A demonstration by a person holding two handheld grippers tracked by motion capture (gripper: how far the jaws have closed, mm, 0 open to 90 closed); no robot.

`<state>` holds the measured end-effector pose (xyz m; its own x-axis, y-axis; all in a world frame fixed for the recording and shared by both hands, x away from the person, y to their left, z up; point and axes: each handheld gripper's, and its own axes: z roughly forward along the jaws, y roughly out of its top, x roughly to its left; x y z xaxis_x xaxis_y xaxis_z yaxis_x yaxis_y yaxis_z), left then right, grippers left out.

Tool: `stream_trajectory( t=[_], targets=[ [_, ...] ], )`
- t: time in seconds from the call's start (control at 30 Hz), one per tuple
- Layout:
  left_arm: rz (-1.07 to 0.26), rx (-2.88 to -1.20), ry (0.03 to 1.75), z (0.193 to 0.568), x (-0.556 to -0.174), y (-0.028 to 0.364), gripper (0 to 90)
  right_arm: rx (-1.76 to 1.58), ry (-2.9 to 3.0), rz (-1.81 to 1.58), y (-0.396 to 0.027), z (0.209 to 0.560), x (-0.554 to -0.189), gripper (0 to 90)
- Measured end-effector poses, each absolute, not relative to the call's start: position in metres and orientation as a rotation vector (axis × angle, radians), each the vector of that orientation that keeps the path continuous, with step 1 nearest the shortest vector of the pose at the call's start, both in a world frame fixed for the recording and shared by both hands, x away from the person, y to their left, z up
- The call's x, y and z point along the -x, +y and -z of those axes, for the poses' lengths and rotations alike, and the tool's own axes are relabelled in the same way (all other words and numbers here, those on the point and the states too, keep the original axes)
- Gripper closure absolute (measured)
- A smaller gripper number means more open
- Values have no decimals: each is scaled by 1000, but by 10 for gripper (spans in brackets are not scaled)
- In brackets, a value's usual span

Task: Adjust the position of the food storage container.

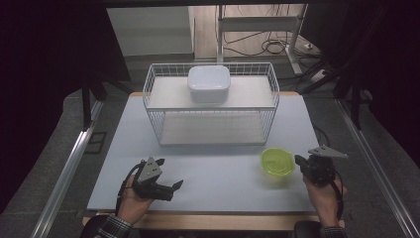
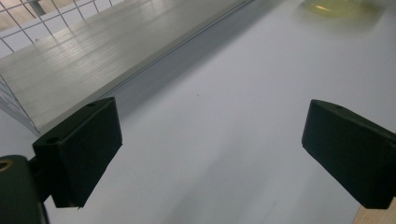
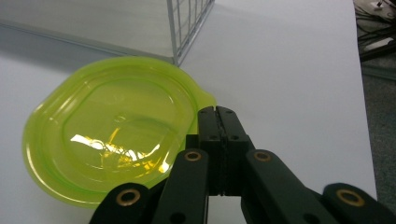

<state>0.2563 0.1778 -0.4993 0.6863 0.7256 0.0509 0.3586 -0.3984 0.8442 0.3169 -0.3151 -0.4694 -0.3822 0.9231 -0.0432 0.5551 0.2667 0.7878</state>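
High view first, going left to right: the left tongs (image 1: 174,186) sit low on the white surface (image 1: 213,173), held in the person's left hand (image 1: 132,203), with the jaws spread wide and nothing between them. The left gripper view backs that up, both black jaws far apart over bare surface with the edge of the wire basket (image 2: 18,28) up in the corner. Middle of the high view you've got that white wire basket (image 1: 210,106) standing at the far side, and a white lidded container (image 1: 208,83) sits on its upper shelf. Then further right is the lime green bowl (image 1: 277,162), standing on the surface just in front of the basket's right corner. Right beside it are the right tongs (image 1: 298,160), and in the right gripper view (image 3: 218,114) the jaws are pressed fully together, their tips right at the bowl's (image 3: 112,126) little rim tab, though I can't tell if they actually pinch it.
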Motion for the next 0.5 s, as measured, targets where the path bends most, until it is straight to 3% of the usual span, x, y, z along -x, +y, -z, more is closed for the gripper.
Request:
stream_trajectory(
  t=[0.5],
  targets=[
    [-539,-2047,821,501,-256,175,44,-1371,2088,-934,-311,481,-323,896]
  ],
)
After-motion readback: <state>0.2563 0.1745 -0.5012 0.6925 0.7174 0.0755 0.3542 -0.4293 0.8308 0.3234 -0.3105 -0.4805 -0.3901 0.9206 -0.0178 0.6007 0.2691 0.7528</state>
